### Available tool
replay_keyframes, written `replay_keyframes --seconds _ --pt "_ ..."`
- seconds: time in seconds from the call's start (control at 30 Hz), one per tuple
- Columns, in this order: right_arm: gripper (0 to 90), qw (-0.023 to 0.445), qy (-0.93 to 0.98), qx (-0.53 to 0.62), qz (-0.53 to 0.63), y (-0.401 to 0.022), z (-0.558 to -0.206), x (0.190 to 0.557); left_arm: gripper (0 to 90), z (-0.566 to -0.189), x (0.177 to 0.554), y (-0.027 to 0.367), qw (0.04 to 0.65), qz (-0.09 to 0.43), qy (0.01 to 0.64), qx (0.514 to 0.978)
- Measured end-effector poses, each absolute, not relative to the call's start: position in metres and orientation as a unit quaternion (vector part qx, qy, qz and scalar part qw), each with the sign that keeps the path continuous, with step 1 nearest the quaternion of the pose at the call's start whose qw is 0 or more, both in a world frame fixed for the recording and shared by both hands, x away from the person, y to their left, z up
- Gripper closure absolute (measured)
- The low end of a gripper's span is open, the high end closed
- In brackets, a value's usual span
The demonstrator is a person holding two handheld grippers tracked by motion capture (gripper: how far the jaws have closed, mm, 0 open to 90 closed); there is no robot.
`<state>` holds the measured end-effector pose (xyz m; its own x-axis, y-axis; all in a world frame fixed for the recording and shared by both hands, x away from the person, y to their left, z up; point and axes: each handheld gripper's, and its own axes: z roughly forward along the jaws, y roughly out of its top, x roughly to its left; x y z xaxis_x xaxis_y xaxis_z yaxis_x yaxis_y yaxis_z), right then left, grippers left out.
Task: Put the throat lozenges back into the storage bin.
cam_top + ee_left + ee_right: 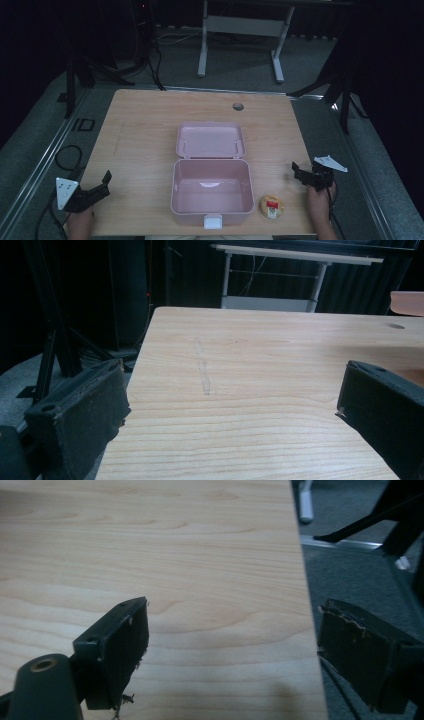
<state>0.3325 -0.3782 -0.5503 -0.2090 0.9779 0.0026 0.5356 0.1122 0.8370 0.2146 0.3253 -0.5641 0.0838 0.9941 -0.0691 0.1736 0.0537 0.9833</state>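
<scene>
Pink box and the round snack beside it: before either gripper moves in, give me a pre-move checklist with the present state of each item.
1. Pink box lid open, lying flat behind it: ok.
2. Box interior empty: ok.
3. Round packaged snack sits on the table, right of the box, untouched: ok.
4. Right gripper open, holding nothing: ok.
5. Left gripper open, holding nothing: ok.
6. Front latch condition: cannot tell.
</scene>
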Motion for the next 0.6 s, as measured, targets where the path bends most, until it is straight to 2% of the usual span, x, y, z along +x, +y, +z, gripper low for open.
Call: replay_keyframes --seconds 0.2,0.23,0.33,0.6 --pt "12.7 0.273 0.701 0.544 0.371 -0.379 -0.550 0.334 0.4 -0.564 0.214 0.325 0.493 0.417 0.534 0.547" --pt "13.2 0.246 0.720 0.530 0.375 -0.380 -0.547 0.336 0.4 -0.564 0.215 0.325 0.492 0.417 0.534 0.547" --pt "13.3 0.215 0.746 0.504 0.378 -0.383 -0.540 0.335 0.4 -0.564 0.215 0.325 0.492 0.417 0.534 0.547" --pt "13.2 0.168 0.813 0.447 0.334 -0.383 -0.534 0.331 0.3 -0.564 0.215 0.325 0.491 0.417 0.535 0.547"
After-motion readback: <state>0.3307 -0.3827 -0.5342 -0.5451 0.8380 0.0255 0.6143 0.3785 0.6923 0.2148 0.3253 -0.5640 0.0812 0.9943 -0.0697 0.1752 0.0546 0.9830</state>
